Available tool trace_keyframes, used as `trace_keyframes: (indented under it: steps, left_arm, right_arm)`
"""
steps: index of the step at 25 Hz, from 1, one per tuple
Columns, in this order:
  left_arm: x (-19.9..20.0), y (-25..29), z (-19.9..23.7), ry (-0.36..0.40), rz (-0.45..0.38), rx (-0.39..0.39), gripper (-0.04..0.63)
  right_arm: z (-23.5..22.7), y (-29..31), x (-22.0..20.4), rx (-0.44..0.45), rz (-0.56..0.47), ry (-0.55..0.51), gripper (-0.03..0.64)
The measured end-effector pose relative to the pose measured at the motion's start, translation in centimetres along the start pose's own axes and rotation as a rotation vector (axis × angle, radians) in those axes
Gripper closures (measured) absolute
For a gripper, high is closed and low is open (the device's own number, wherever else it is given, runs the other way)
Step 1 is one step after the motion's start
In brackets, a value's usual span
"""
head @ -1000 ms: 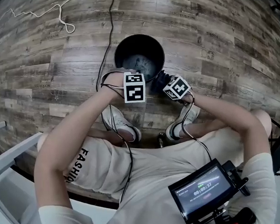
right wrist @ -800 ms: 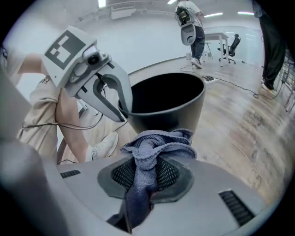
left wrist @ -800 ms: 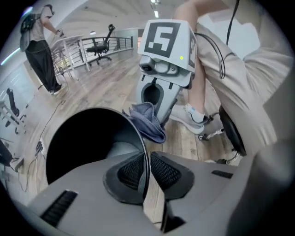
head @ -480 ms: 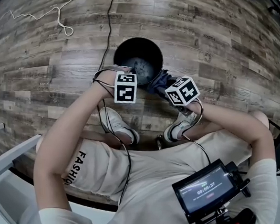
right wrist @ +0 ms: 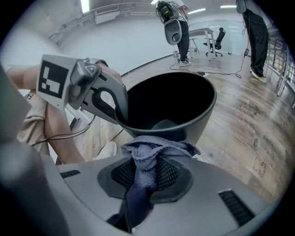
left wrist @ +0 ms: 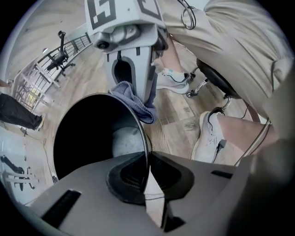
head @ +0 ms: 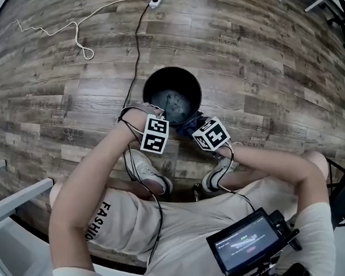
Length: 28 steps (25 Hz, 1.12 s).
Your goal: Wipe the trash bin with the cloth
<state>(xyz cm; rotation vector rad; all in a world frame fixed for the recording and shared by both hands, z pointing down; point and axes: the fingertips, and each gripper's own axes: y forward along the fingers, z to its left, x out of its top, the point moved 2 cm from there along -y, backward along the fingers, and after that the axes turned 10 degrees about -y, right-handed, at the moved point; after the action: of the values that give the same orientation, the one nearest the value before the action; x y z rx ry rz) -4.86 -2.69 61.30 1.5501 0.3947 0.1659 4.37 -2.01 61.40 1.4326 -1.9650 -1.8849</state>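
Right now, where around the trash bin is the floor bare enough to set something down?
Bare wood right of the trash bin, above the right forearm, and left of the black cable, below the white cord. Crowded on the bin's near side: cloth, shoes.

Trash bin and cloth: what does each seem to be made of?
Trash bin: probably moulded plastic, black, smooth and slightly glossy; thin one-piece wall with a soft sheen, though painted metal is possible. Cloth: soft textile, perhaps microfibre, blue-grey and matte; it bunches into limp folds with a fine weave texture.
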Motion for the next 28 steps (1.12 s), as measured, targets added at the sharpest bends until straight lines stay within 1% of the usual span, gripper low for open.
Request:
trace_keyframes:
  steps: [3,8,13,16,18,20,22,24,26,28]
  left_arm:
    - [0.2,0.1,-0.3,0.009,-0.008,-0.007,0.569]
    - [0.4,0.0,0.1,-0.015,-0.018,-0.012,0.572]
    - [0.3,0.2,0.0,-0.016,-0.016,-0.03,0.572]
    - [0.3,0.2,0.0,-0.023,-0.011,-0.042,0.574]
    - [0.5,0.2,0.0,-0.028,-0.011,-0.045,0.574]
    - [0.6,0.2,0.1,-0.039,-0.01,-0.043,0.574]
    - [0.5,0.1,0.4,-0.058,-0.009,-0.044,0.574]
    - [0.8,0.1,0.3,-0.086,-0.01,-0.05,0.574]
    - [1.1,0.2,0.3,-0.127,-0.009,-0.054,0.574]
    - [1.5,0.2,0.4,-0.177,-0.008,-0.055,0.574]
  right_arm:
    - [-1.5,2.4,-1.4,-0.06,0.005,-0.03,0.537]
    - [-4.6,7.0,-3.9,-0.126,0.036,-0.056,0.536]
    - [-6.2,11.2,-6.6,-0.164,0.13,-0.147,0.536]
    - [-7.3,13.4,-8.1,-0.17,0.191,-0.14,0.536]
    - [-7.6,14.5,-9.1,-0.153,0.225,-0.127,0.537]
    - [-7.9,14.9,-9.2,-0.145,0.236,-0.126,0.536]
    - [-8.0,14.6,-8.9,-0.155,0.242,-0.126,0.536]
    - [-7.4,13.5,-8.9,-0.155,0.249,-0.096,0.536]
    - [-6.1,11.6,-8.4,-0.122,0.229,-0.066,0.537]
    - [-4.2,8.9,-7.0,-0.08,0.186,-0.088,0.535]
